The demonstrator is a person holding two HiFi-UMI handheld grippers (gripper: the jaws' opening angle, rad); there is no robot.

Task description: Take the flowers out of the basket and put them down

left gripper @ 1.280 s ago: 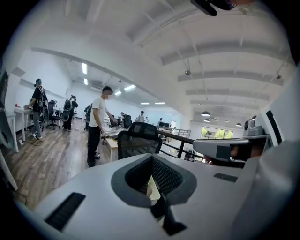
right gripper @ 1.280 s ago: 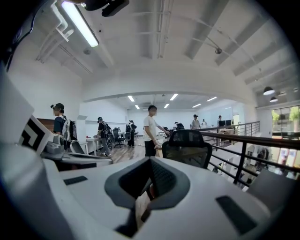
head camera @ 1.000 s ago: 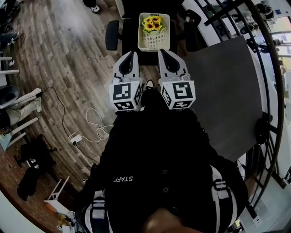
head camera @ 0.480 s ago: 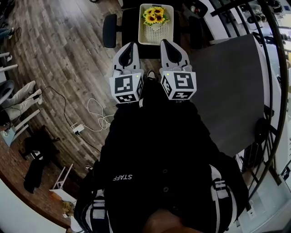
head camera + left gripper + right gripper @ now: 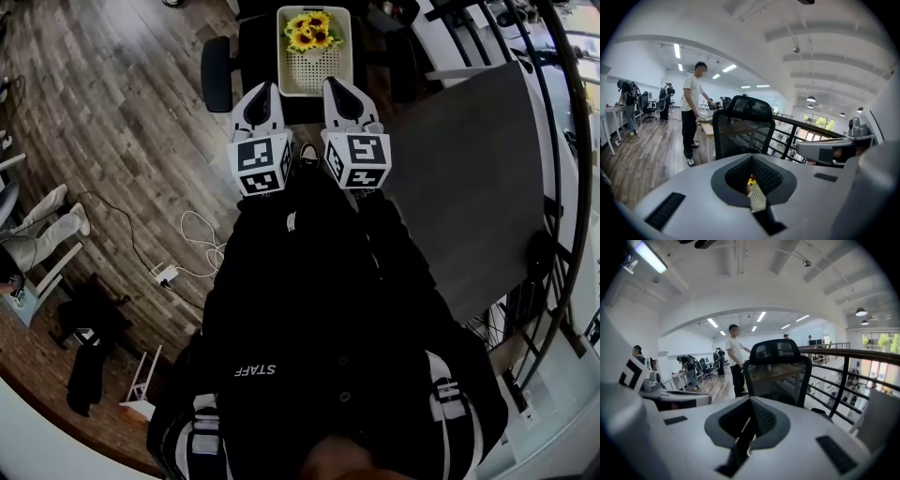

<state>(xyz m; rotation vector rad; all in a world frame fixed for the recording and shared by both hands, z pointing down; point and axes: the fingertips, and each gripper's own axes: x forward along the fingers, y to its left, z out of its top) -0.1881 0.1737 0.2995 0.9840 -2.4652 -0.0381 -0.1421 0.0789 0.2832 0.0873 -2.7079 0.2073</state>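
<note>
In left gripper view, basket [image 5: 757, 202] sliver.

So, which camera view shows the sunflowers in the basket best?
The head view: the sunflowers show whole from above, at the far end of the white basket. The left gripper view gives only a yellow speck in the gap at its jaws' base. The right gripper view shows none of them.

Basket [image 5: 314, 77] open from above; near half bare, flowers [image 5: 311, 31] fill the far end. Left armrest [image 5: 216, 75] and right armrest [image 5: 403, 66] flank it; backrest [image 5: 740, 126] stands behind. Grey table [image 5: 469, 178] blocks the right; open floor [image 5: 141, 112] lies left.
</note>
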